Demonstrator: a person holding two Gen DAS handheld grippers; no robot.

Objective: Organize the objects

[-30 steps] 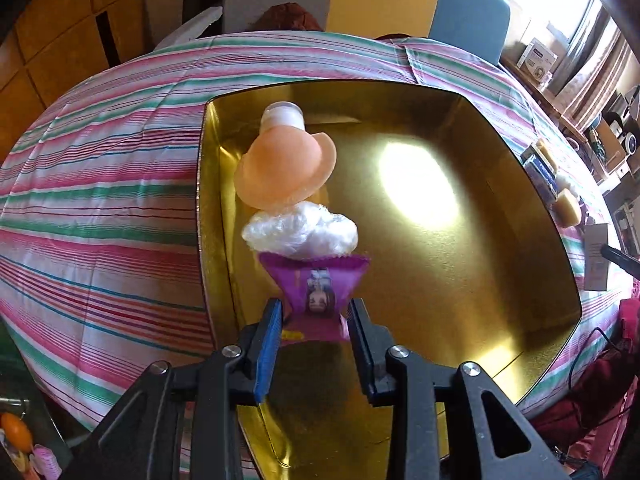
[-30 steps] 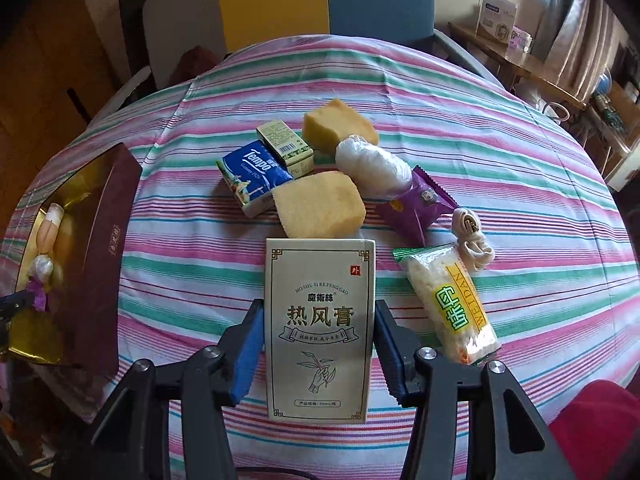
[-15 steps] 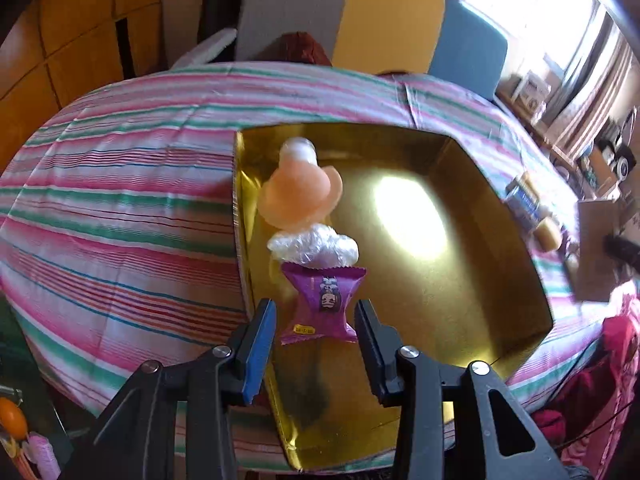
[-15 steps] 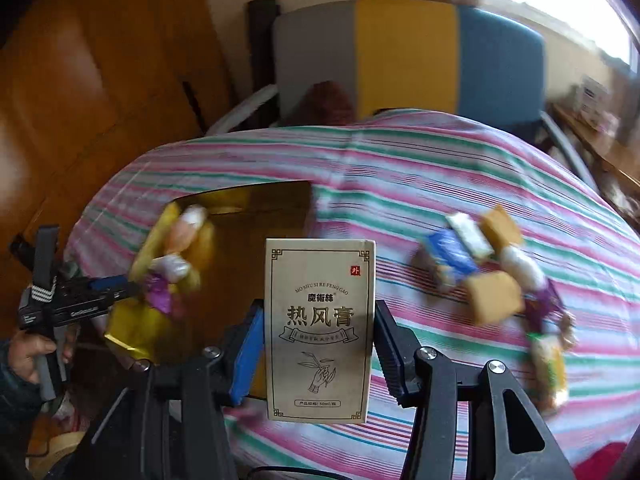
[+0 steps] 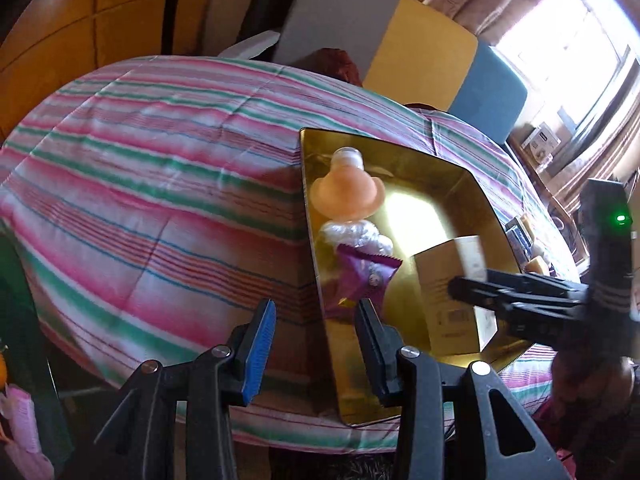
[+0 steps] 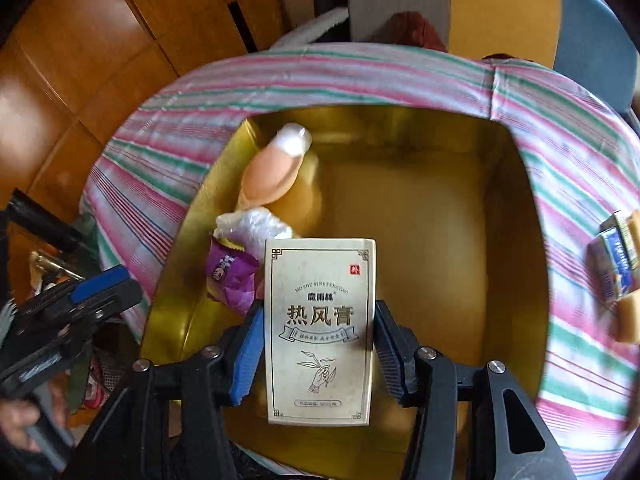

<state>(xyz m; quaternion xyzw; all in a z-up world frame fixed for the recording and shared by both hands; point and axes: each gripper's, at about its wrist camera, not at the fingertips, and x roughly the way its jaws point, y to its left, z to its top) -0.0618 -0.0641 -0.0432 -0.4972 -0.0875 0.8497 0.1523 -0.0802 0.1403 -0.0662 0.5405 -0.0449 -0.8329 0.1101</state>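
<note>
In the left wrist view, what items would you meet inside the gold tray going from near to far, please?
Purple snack packet → clear crumpled wrapper → peach-coloured hat-shaped item → white-capped item, all along the gold tray's left side.

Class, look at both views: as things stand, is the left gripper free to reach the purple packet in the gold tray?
Probably yes. The left gripper is open with nothing between its jaws, and the purple packet lies just ahead inside the gold tray. The right gripper holding the cream box is alongside, not between them.

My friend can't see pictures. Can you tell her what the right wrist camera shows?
The right gripper holds a cream box over a gold tray. A purple packet lies inside, at the left.
</note>
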